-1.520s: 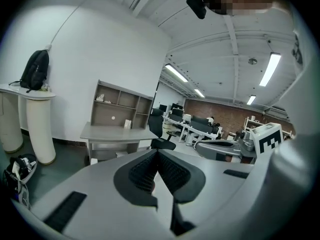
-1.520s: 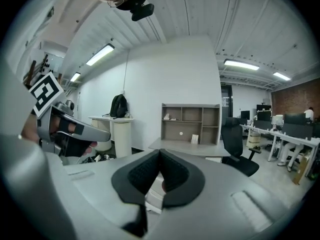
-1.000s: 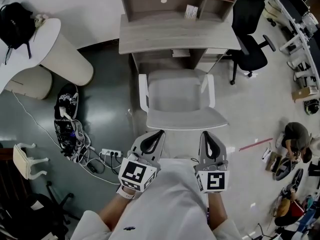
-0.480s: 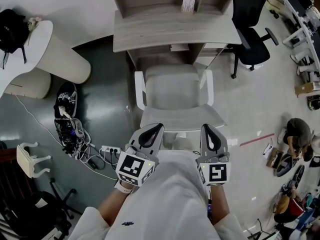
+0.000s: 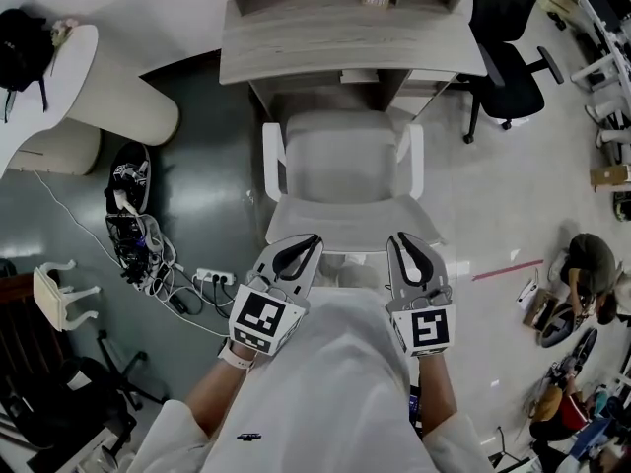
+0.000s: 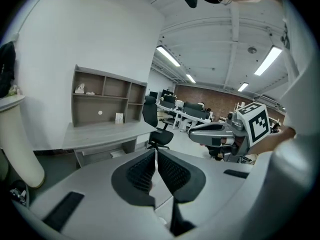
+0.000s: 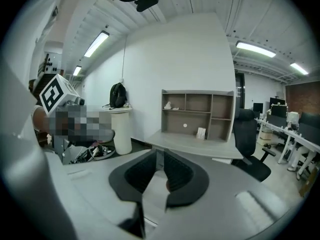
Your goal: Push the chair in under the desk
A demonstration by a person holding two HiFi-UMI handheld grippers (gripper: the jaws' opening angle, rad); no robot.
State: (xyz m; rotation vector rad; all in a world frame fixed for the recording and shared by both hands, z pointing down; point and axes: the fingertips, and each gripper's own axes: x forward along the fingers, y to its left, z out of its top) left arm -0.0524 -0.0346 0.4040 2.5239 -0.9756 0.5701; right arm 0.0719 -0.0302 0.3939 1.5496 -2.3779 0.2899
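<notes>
The pale grey chair (image 5: 340, 170) with white armrests stands in front of the wooden desk (image 5: 350, 52), its seat partly under the desktop and its back edge (image 5: 345, 236) nearest me. My left gripper (image 5: 304, 240) reaches that back edge at its left end and is shut with nothing between its pads (image 6: 156, 153). My right gripper (image 5: 402, 238) is at the right end of the edge. Its jaws have just been opening, and a narrow gap shows between the pads (image 7: 160, 156) with nothing gripped. Contact with the chair is hidden under the fingers.
A black office chair (image 5: 508, 77) stands right of the desk. Cables and a power strip (image 5: 163, 284) lie on the dark floor at left, beside a white round table (image 5: 108, 106) bearing a black bag (image 5: 22, 52). A person (image 5: 584, 274) crouches at far right.
Both grippers have moved forward and down onto the chair's back edge. The right jaws have parted slightly. The chair and desk sit higher in the head view.
</notes>
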